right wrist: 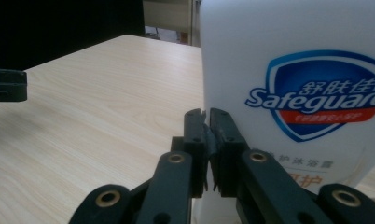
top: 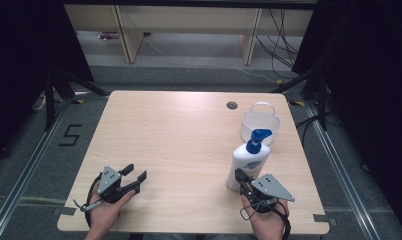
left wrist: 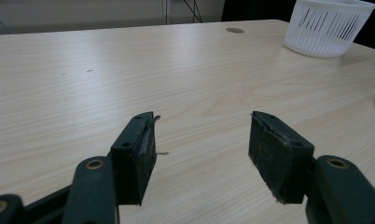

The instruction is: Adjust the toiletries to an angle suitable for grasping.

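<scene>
Two tools differ: the right tool, jaws together, noses against the soap bottle at lower right, seemingly to push it; left tool rests apart.

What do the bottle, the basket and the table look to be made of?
Bottle: probably plastic, smooth white body with a printed label and a glossy blue pump. Basket: likely thin moulded white plastic, judging by its slotted walls and loop handle. Table: pale wood-grain top, matte; it could be laminate rather than solid wood.
</scene>
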A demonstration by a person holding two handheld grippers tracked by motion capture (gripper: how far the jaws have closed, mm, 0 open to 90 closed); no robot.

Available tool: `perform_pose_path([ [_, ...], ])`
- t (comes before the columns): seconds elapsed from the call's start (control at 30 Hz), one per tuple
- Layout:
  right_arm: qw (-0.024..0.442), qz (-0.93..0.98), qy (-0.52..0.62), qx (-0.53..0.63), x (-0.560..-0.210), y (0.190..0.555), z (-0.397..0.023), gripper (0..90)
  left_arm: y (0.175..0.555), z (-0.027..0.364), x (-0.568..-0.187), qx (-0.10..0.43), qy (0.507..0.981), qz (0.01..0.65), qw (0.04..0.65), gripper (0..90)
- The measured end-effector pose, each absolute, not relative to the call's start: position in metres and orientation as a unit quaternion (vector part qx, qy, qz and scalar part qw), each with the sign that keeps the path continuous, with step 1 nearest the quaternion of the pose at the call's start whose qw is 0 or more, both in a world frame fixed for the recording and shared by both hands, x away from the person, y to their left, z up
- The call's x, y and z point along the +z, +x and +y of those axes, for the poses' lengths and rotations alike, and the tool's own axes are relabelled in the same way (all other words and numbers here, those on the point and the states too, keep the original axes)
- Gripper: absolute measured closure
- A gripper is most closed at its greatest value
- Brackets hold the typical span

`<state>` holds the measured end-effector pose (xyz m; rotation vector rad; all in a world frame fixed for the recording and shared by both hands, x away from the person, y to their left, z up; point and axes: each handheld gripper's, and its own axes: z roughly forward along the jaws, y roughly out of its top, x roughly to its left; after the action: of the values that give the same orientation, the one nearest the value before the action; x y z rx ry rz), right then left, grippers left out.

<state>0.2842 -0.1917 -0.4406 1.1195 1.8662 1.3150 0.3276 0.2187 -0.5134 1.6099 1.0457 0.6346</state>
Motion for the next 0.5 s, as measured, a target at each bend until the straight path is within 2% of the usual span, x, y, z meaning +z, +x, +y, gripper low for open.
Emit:
perform_pose_path([
  [0.27, 0.296, 0.695, 0.416, 0.506, -0.438, 0.282, -0.192, 74.7, 0.327, 0.217, -0.508, 0.269, 0.673, 0.438, 0.532, 40.1],
  [0.33, 0.294, 0.685, 0.418, 0.519, -0.433, 0.275, -0.196, 69.4, 0.328, 0.217, -0.507, 0.270, 0.671, 0.439, 0.533, 40.0],
  [0.5, 0.306, 0.667, 0.425, 0.530, -0.425, 0.262, -0.203, 63.4, 0.330, 0.216, -0.504, 0.271, 0.670, 0.435, 0.537, 39.9],
])
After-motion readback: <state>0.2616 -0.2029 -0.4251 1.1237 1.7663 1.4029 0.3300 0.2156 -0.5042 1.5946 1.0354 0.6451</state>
